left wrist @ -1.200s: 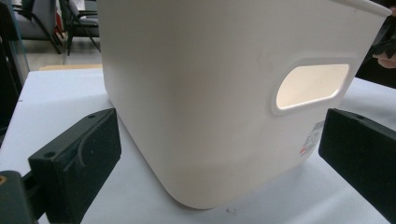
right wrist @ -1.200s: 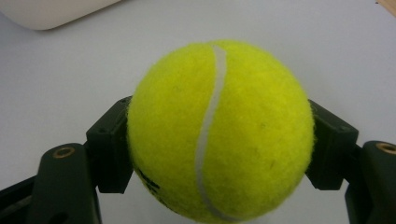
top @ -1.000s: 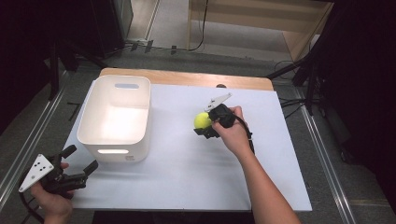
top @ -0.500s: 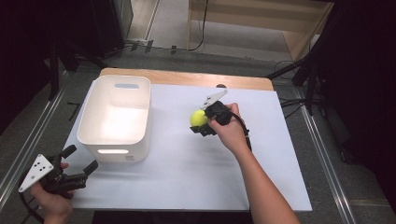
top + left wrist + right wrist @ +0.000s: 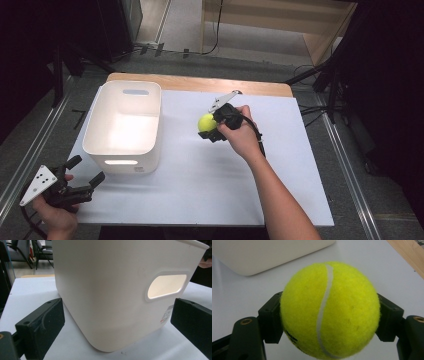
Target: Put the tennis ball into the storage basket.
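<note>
Nearest me, bottom-left of the high view: left gripper (image 5: 85, 172) in my left hand (image 5: 55, 215), parked at the near-left corner of the white table (image 5: 200, 195), jaws spread apart with nothing between them. In the left gripper view those two black jaws frame the near wall of the white bin (image 5: 120, 290), which stands just ahead of them, not touching; its oval handle cutout (image 5: 166, 286) glows on the side facing the gripper and there's a small label low on that wall. In the high view the bin (image 5: 102, 145) stands upright on the left part of the table, open top, inside looks bare. Further out, mid-table to the right of the bin: right gripper (image 5: 209, 129) in my right hand (image 5: 242, 135), forearm coming in from the bottom edge, jaws clamped on the tennis ball (image 5: 206, 122). The right gripper view confirms it: yellow ball (image 5: 329, 310) squeezed between both pads, one on each flank, white seam curving down the front, held above the white surface, with a corner of the bin behind it at upper left. Ball is beside the bin, apart from it, not over it. Wooden strip (image 5: 200, 84) runs along the table's far edge.
</note>
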